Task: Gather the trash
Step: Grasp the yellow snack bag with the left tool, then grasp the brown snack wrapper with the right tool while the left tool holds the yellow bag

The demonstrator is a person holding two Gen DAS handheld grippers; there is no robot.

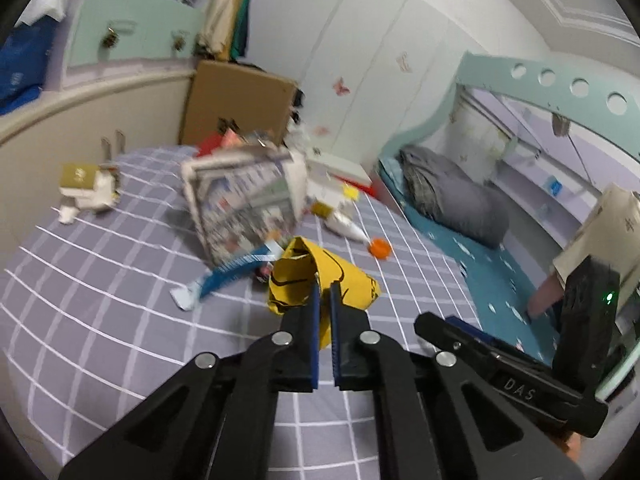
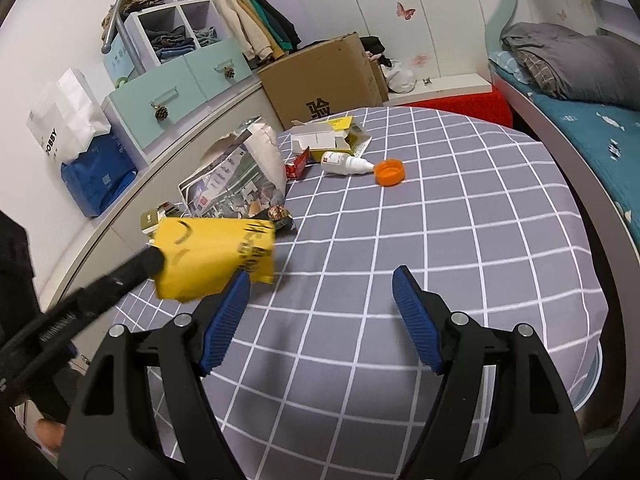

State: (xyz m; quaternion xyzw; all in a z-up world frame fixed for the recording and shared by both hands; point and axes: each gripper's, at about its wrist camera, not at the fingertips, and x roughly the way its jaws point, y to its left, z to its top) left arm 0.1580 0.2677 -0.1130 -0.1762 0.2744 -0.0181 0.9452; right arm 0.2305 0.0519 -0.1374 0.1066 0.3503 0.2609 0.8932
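Your left claw [image 1: 325, 286] clenched on yellow paper wrapper [image 2: 208, 256], lifted clear of bed [image 2: 440, 240] near its left edge. Left on bed: printed foil bag [image 2: 240, 176], torn carton [image 2: 320, 136], white bottle [image 2: 346, 163], orange cap [image 2: 389, 172]; possibly more behind bag. Your right claw [image 2: 320, 300] released, empty, over bed's middle.

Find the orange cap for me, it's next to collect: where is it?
The orange cap lies on the checked bedsheet, right of the white bottle's nozzle.
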